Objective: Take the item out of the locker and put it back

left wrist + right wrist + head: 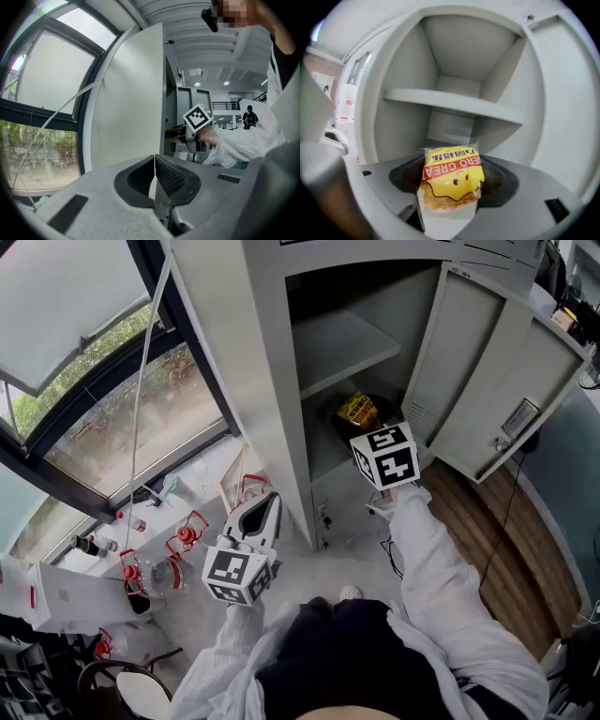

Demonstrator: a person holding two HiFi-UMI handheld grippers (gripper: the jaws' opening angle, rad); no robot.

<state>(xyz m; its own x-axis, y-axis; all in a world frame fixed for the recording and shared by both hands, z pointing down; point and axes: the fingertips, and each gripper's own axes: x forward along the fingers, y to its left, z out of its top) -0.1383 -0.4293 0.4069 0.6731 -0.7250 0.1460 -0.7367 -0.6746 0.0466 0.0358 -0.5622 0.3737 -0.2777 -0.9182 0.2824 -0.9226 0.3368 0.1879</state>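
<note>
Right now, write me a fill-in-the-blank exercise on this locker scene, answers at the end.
The right gripper is shut on a ___ snack packet. The left gripper has its jaws ___, nothing between them. The locker door stands ___. Missing words: yellow; together; open.

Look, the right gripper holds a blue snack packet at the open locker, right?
Not blue. The right gripper view shows the snack packet in the right gripper is yellow with a red band, at the open locker.
</note>
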